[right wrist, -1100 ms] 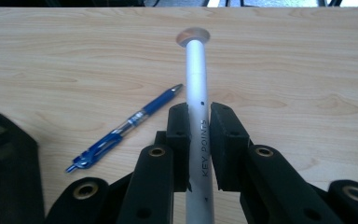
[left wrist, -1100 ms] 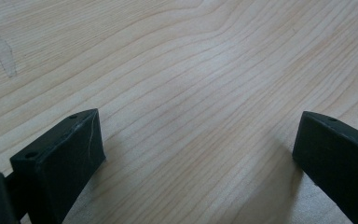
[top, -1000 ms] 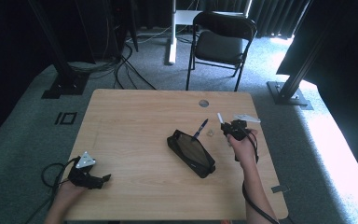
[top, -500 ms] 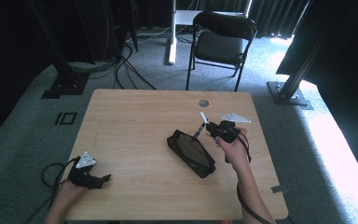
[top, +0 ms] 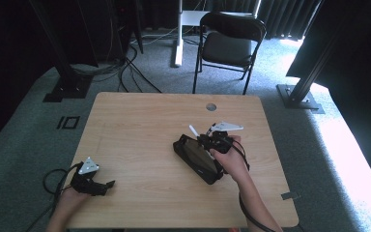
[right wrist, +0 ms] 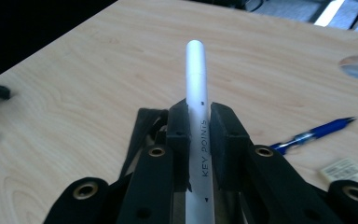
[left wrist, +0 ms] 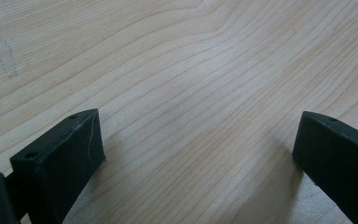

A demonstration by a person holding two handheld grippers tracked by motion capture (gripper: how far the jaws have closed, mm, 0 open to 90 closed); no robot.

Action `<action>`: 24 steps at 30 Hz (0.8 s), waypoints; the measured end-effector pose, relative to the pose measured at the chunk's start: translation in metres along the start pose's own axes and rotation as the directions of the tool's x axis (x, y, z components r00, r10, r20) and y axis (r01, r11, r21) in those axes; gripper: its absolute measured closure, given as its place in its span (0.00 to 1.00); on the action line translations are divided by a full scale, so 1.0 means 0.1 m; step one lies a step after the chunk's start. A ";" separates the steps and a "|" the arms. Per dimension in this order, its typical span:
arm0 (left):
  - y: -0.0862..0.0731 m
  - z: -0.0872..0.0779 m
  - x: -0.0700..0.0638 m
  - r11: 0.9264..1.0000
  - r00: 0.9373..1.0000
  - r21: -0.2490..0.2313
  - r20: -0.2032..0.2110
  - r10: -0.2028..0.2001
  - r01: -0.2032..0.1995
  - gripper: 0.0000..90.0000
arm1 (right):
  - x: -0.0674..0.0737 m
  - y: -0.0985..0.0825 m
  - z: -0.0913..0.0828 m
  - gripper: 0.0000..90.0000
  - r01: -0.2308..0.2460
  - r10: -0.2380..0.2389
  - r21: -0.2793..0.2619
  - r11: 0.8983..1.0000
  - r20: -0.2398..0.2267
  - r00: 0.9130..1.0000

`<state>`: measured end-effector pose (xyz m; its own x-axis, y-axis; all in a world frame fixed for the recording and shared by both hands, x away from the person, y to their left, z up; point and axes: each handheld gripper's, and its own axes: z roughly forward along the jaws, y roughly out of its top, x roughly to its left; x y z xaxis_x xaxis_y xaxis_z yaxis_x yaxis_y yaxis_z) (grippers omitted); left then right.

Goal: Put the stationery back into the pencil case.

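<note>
My right gripper (top: 204, 140) hovers over the far right end of a black pencil case (top: 195, 159) lying near the middle of the wooden table (top: 140, 125). It is shut on a white pen (right wrist: 196, 93) printed "KEY POINTS", which sticks out forward past the jaws; the pen's tip (top: 192, 130) points to the far left. In the right gripper view the case (right wrist: 142, 133) lies just under the gripper (right wrist: 196, 126). My left gripper (top: 105, 186) rests at the table's near left corner. Its jaws stand wide open (left wrist: 196, 149) over bare wood, with nothing between them.
A blue pen (right wrist: 314, 133) and a small pale eraser (right wrist: 345, 169) lie on the table to the right of the case. A round cable hole (top: 211, 107) sits near the far edge. A folding chair (top: 232, 46) stands beyond the table.
My right gripper has carried the white pen leftward and slightly up, from beside the case to over its far right end. The left gripper has stayed put.
</note>
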<state>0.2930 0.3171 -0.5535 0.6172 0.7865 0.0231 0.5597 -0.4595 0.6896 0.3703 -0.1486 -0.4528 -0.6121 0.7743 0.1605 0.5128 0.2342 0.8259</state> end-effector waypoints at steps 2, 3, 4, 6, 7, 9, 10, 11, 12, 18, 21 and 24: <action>0.00 0.00 0.00 1.000 1.000 0.000 0.000 -0.001 0.001 0.02 | 0.03 -0.02 0.04 0.87 0.016 -0.016 0.021 1.000 -0.006 1.000; 0.00 0.00 0.00 1.000 1.000 0.000 0.000 -0.001 0.001 0.02 | 0.04 -0.03 0.06 0.87 0.026 -0.026 0.036 0.999 -0.011 1.000; 0.00 0.00 0.00 1.000 1.000 0.000 0.000 -0.001 0.001 0.02 | 0.05 -0.05 0.08 0.87 0.035 -0.035 0.050 0.998 -0.014 0.999; 0.00 0.00 0.00 1.000 1.000 0.000 0.001 -0.002 0.002 0.02 | 0.06 -0.07 0.12 0.87 0.047 -0.046 0.072 0.996 -0.016 0.999; 0.00 0.00 0.00 1.000 1.000 0.000 0.000 -0.002 0.002 0.02 | 0.06 -0.08 0.14 0.87 0.060 -0.059 0.090 0.994 -0.014 0.998; 0.00 0.00 0.00 1.000 1.000 0.000 0.000 -0.002 0.002 0.02 | 0.07 -0.09 0.17 0.87 0.063 -0.061 0.113 0.992 -0.025 0.998; 0.00 0.00 0.00 1.000 1.000 0.000 0.000 -0.002 0.002 0.02 | 0.08 -0.10 0.18 0.87 0.072 -0.069 0.123 0.990 -0.026 0.997; 0.00 0.00 0.00 1.000 1.000 0.000 0.000 -0.002 0.002 0.02 | 0.08 -0.10 0.19 0.87 0.079 -0.076 0.128 0.989 -0.024 0.997; 0.00 0.00 0.00 1.000 1.000 0.000 0.000 -0.002 0.002 0.02 | 0.09 -0.11 0.21 0.87 0.086 -0.083 0.145 0.986 -0.030 0.996; 0.00 0.00 0.00 1.000 1.000 0.000 0.000 -0.002 0.002 0.02 | 0.12 -0.11 0.31 0.87 0.106 -0.107 0.208 0.972 -0.010 0.994; 0.00 0.00 0.00 1.000 1.000 0.000 0.000 -0.002 0.002 0.02 | 0.14 -0.13 0.35 0.87 0.120 -0.124 0.232 0.965 0.001 0.992; 0.00 0.00 0.00 1.000 1.000 0.000 0.000 -0.002 0.002 0.02 | 0.16 -0.15 0.38 0.87 0.130 -0.136 0.254 0.959 0.007 0.991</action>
<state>0.2929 0.3171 -0.5536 0.6165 0.7871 0.0217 0.5606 -0.4581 0.6898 0.3760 -0.1173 -0.4830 -0.6722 0.7391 0.0433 0.5649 0.4742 0.6753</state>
